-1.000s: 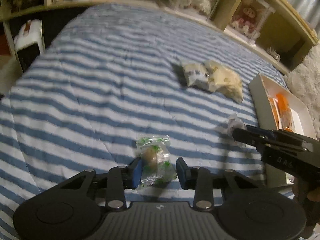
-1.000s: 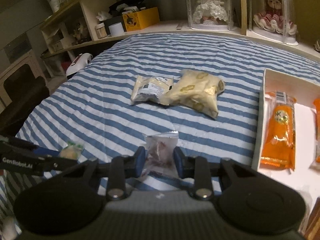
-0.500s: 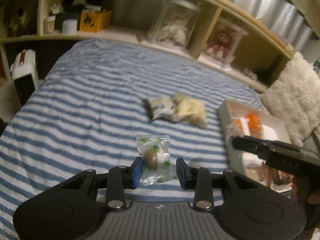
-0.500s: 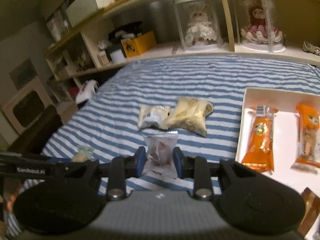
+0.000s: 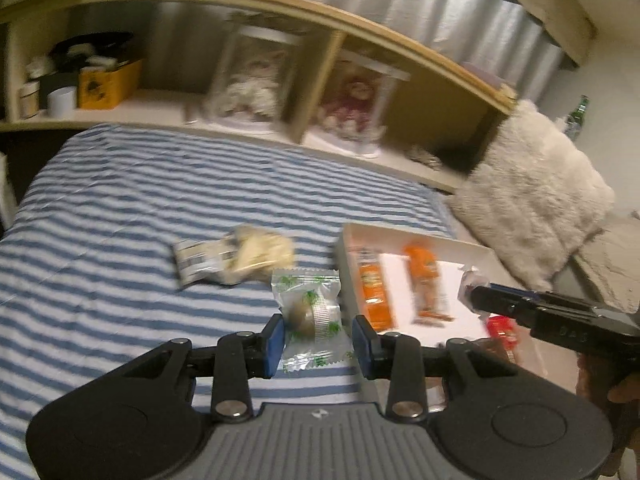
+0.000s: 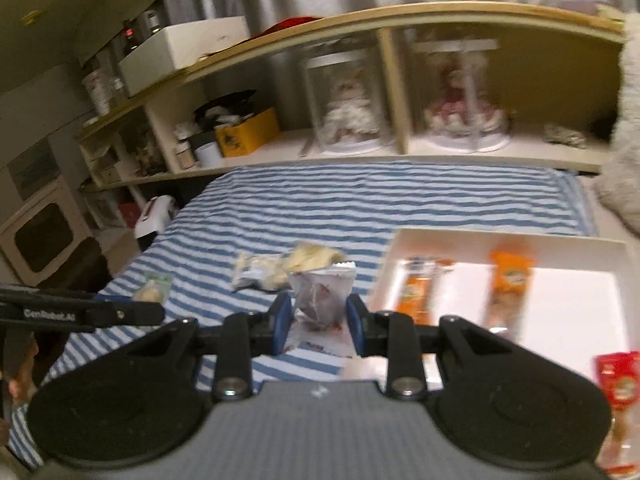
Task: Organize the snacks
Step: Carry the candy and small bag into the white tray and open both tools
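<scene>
Gripping a green-print candy point(image 5: 311, 312), left gripper point(image 5: 318, 340) raised, right gripper point(image 6: 319, 322) clamping red-filled packet point(image 6: 322, 298)

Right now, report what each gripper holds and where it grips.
The left gripper pinches a clear green-printed candy packet at its lower half. The right gripper pinches a clear packet with dark red contents by its sides.

Striped bedspread point(image 5: 120, 208), wooden shelf point(image 6: 400, 24), possibly curtains point(image 5: 400, 4), dim light
</scene>
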A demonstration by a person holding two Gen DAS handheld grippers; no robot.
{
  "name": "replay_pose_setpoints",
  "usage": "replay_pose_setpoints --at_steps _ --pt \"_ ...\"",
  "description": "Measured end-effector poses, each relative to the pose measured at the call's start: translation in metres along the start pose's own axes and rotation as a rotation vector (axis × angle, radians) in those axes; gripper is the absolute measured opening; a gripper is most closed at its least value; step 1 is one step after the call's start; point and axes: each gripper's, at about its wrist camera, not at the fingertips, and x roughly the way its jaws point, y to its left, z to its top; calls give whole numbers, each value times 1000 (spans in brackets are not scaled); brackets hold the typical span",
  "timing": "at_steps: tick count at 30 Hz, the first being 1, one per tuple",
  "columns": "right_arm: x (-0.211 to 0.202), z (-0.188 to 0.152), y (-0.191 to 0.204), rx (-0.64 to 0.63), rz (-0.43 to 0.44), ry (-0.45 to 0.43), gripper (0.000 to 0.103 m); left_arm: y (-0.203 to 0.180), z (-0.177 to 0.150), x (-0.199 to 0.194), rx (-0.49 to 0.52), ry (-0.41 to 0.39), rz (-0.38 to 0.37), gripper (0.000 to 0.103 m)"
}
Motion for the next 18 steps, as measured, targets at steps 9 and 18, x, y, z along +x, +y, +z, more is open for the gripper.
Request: replay_pose_setpoints --at_steps 9,18 --pt "-40 -7 -71 45 -117 -22 36 -73 8 31 76 18 -93 39" --pt "-64 -22 -127 117 -175 -28 36 -133 2 83 119 64 -171 39"
